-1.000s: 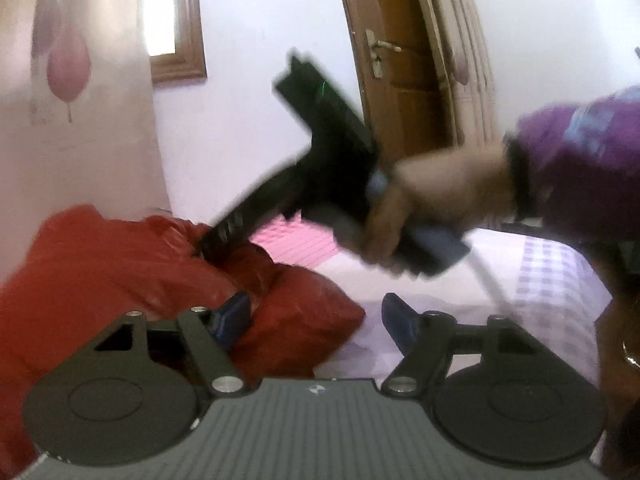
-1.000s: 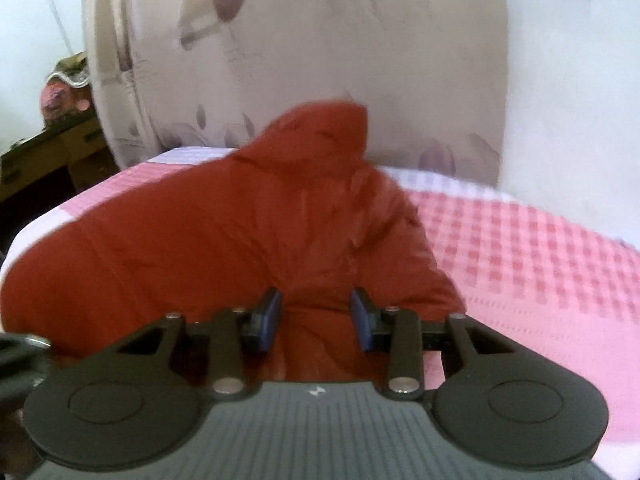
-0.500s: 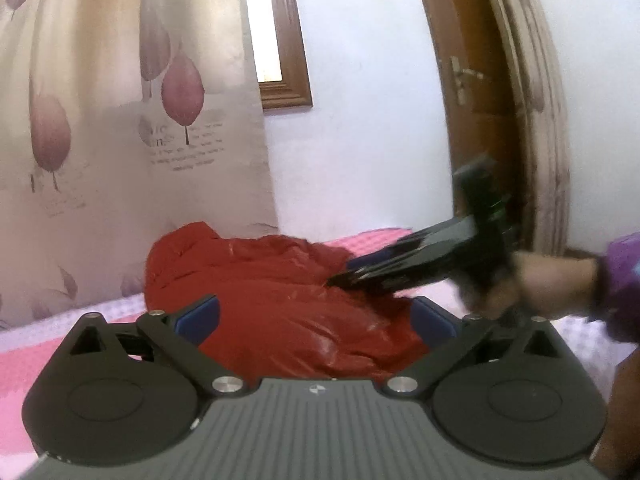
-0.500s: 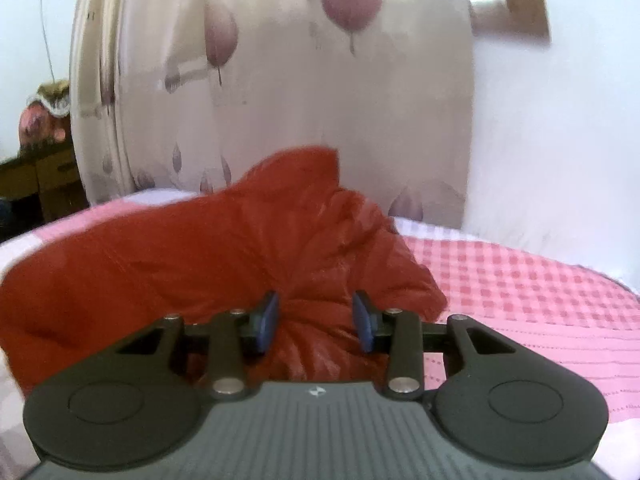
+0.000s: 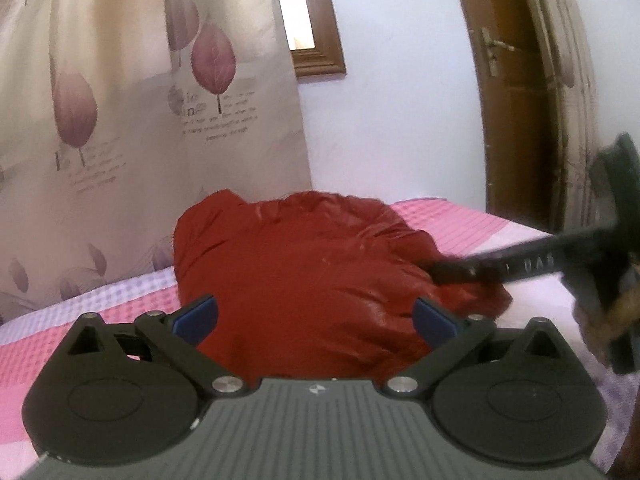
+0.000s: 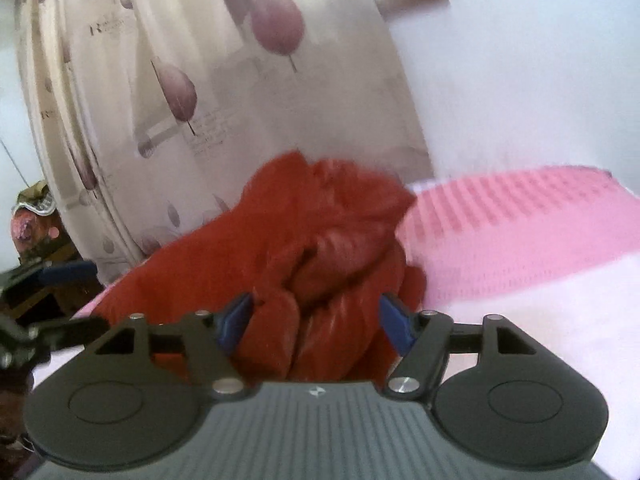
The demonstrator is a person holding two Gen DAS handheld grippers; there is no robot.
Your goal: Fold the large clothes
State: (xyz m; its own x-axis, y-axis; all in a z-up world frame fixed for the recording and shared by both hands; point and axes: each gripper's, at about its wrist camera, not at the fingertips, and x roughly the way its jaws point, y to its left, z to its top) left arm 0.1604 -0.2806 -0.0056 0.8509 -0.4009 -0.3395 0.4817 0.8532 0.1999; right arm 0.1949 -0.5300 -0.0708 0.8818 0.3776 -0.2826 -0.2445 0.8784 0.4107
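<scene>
**The red coat could slip and bunch up again**

The red coat (image 5: 304, 272) lies in a puffy heap on the bed (image 5: 460, 220), which has a pink checked sheet. It is right in front of both hand-held grippers.

The left hand-held gripper (image 5: 316, 318) is wide open and holds nothing. The coat sits just ahead of it, between its two blue fingertips (image 5: 196, 316) but a bit farther away.

The right hand-held gripper (image 6: 316, 322) is partly open. A bumpy fold of the coat (image 6: 320, 280) sits between its fingers. The cloth looks close to them, but I cannot tell if they pinch it. In the left view, the right hand-held gripper (image 5: 444, 272) pokes into the coat's right edge.

What could go wrong? The coat looks shiny and slick. If the right hand-held gripper closes on only a thin bit, the cloth may slide out when it lifts. If it grabs the thick lump, it may pick up many layers at once, and the fold will come out crooked.

The left hand-held gripper has no hold yet. If only one side is pulled, the whole coat may drag across the bed and not open flat. It could also pull the sheet up with it.
</scene>
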